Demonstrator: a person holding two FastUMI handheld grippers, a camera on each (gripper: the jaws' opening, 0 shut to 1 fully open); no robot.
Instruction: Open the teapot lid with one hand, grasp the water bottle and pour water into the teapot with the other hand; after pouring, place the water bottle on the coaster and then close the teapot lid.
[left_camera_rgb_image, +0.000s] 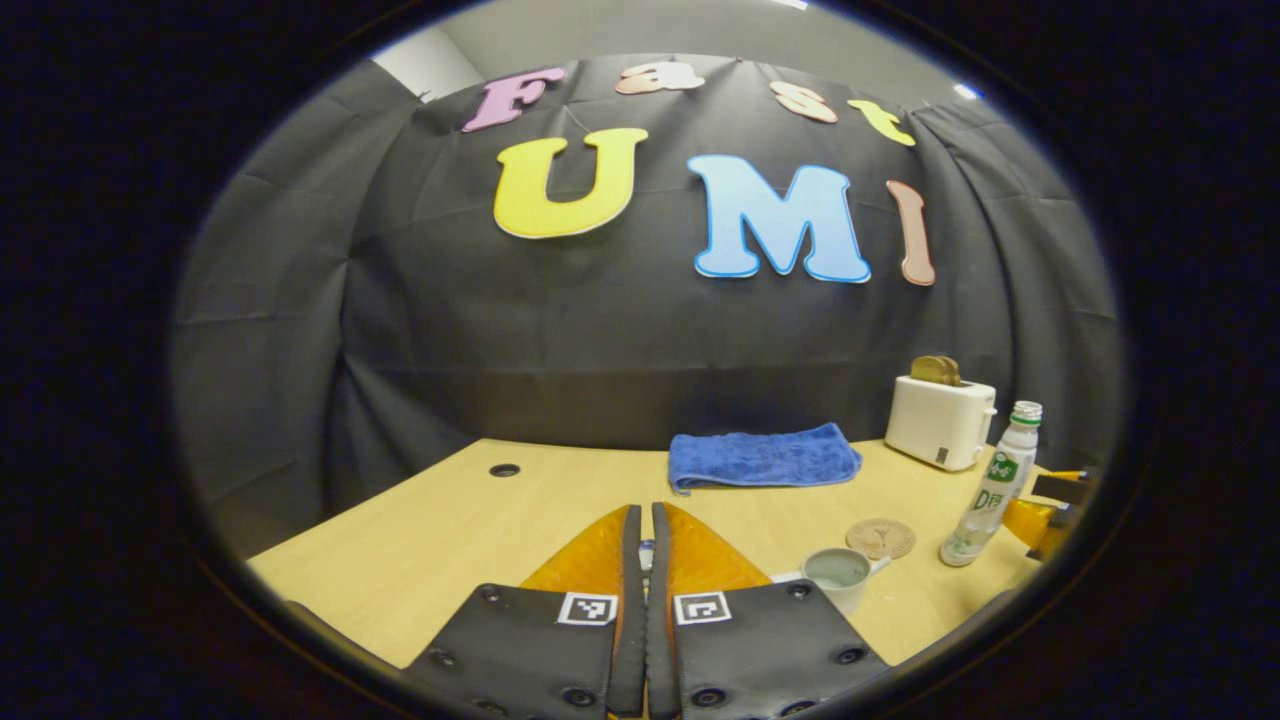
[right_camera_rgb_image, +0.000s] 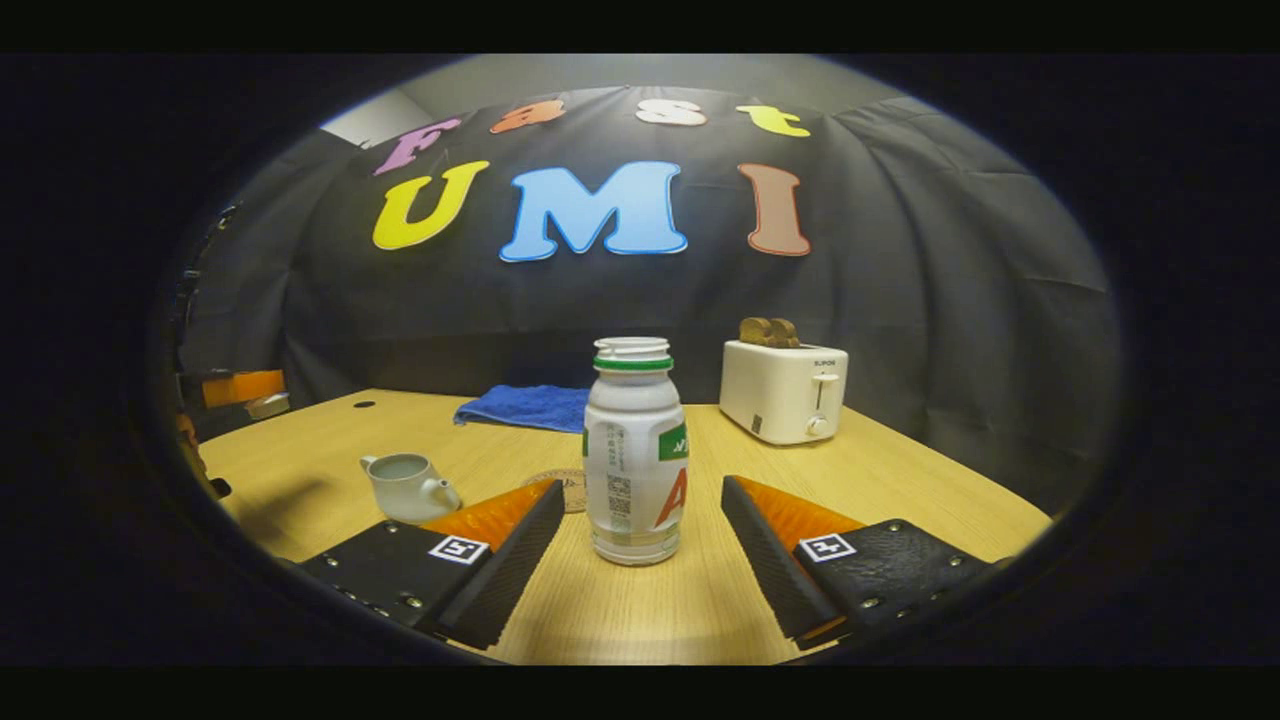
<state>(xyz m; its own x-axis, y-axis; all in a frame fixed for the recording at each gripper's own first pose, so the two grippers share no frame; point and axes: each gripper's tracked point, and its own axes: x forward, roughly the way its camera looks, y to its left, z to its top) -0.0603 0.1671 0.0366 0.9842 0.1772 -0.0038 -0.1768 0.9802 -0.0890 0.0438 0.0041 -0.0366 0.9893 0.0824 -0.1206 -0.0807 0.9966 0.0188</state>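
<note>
Your left hand-held gripper (left_camera_rgb_image: 645, 560) had its fingers pinched almost together, with something small and pale caught between the tips. Most likely that was the teapot lid, though too little of it showed to be sure. The teapot (left_camera_rgb_image: 838, 578) sat open on the desk (left_camera_rgb_image: 430, 540) just ahead and to the right of that gripper, with the coaster (left_camera_rgb_image: 881, 538) right behind it.

Your right hand-held gripper (right_camera_rgb_image: 640, 535) was spread wide, and the water bottle (right_camera_rgb_image: 636, 450) stood upright between its fingers, touched by neither. From that gripper, the teapot was ahead to the left, the toaster (right_camera_rgb_image: 783, 390) ahead to the right, and the blue towel (right_camera_rgb_image: 528, 406) beyond.

The bottle looked tall and narrow, so closing off-centre could have let one finger reach it first and tip it. A low grip might have made the pour swing wide. Since the teapot's mouth was small, water could have spilled onto the desk.
</note>
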